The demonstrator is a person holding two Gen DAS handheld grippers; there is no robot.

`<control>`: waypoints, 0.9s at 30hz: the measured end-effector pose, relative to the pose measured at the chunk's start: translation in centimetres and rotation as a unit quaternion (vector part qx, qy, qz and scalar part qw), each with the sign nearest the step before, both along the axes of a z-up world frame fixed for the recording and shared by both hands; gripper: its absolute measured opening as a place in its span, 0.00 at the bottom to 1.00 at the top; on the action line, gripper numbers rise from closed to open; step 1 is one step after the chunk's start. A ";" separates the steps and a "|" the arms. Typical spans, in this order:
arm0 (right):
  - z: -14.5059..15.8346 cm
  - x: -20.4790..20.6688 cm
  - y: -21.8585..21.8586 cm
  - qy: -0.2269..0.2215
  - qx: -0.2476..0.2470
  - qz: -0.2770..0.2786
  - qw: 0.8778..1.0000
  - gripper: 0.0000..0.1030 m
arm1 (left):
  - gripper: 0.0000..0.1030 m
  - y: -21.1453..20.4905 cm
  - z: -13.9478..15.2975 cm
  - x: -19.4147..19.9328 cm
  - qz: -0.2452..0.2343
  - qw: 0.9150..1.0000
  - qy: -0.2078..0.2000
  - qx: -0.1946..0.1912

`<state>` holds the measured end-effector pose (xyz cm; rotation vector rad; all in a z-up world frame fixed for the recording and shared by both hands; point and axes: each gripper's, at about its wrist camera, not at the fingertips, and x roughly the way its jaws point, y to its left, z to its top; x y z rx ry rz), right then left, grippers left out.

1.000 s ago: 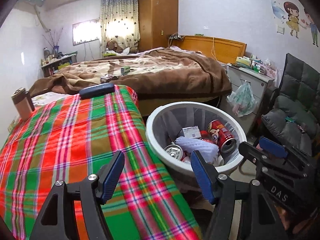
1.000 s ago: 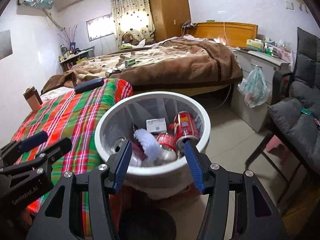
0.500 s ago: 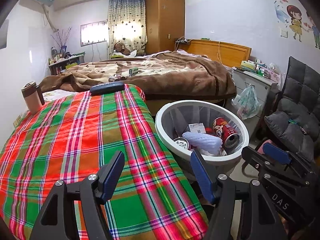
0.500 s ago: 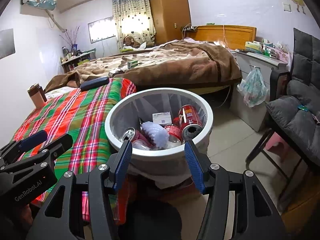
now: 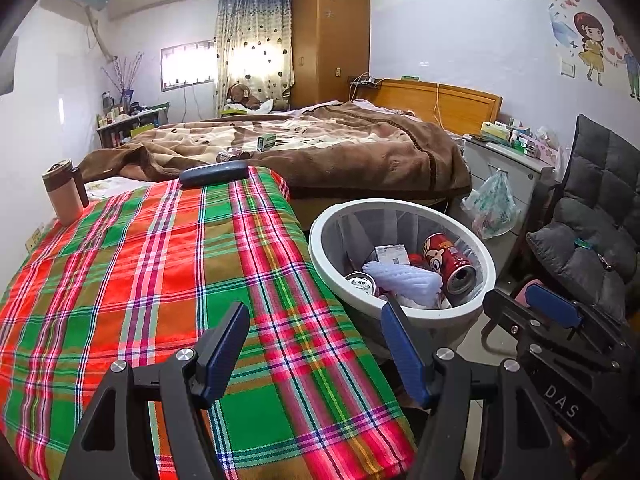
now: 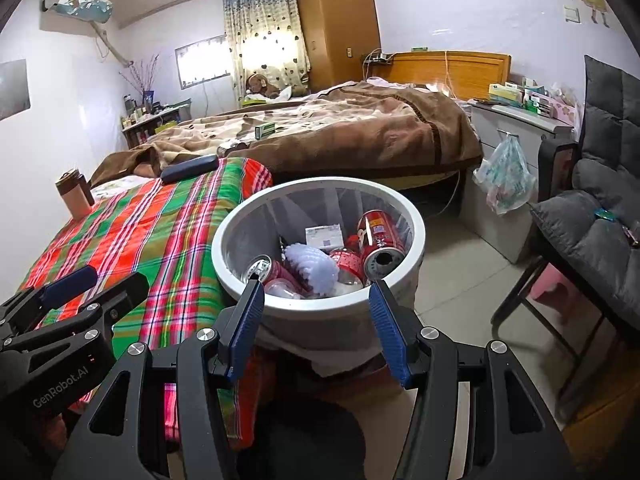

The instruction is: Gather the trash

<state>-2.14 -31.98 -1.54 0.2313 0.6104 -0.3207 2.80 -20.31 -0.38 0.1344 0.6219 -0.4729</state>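
1. My left gripper (image 5: pixel 314 354) hangs over the near part of the plaid-covered table (image 5: pixel 120 280), jaws spread apart with nothing between them.
2. My right gripper (image 6: pixel 316 320) sits just near of the white trash bin (image 6: pixel 416 236), jaws likewise parted and empty, its pads framing the bin's near rim without touching it.
3. The trash I can see is already in the bin: a red can (image 6: pixel 380 240) lying on its side with its open mouth toward me, a white foam net (image 6: pixel 314 266), a small carton (image 6: pixel 324 236) and another can, top up (image 6: pixel 259 267), at the left.
4. The bin stands just right of the table's right edge, so from the left gripper it lies ahead and to the right; from the right gripper it lies dead ahead and below.
5. On the table I see only a dark case (image 5: pixel 214 173) at the far edge and a flask (image 5: pixel 64 192) at the far left corner. I would not call either trash.
6. Farther off, on the brown blanket of the bed (image 5: pixel 360 152), a small green box (image 5: pixel 267 142) and something small beside it lie well apart from both grippers.
7. My judgement: the table looks cleared. If anything is left to fetch, it is on the bed, straight beyond the table, and the left gripper has the shorter line to it.
8. The green box's long axis runs roughly left to right, so I would bring the jaws across its short sides, near and far.
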 end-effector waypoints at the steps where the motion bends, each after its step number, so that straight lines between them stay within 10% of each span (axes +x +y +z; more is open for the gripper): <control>1: 0.0 0.0 0.0 0.000 0.000 0.000 1.000 0.54 | 0.66 0.0 0.0 0.0 0.000 1.000 -0.001 -0.001; 27: 0.4 -0.1 0.3 -0.005 0.002 0.003 1.000 0.55 | 0.66 0.3 0.1 -0.3 0.004 1.000 -0.003 -0.001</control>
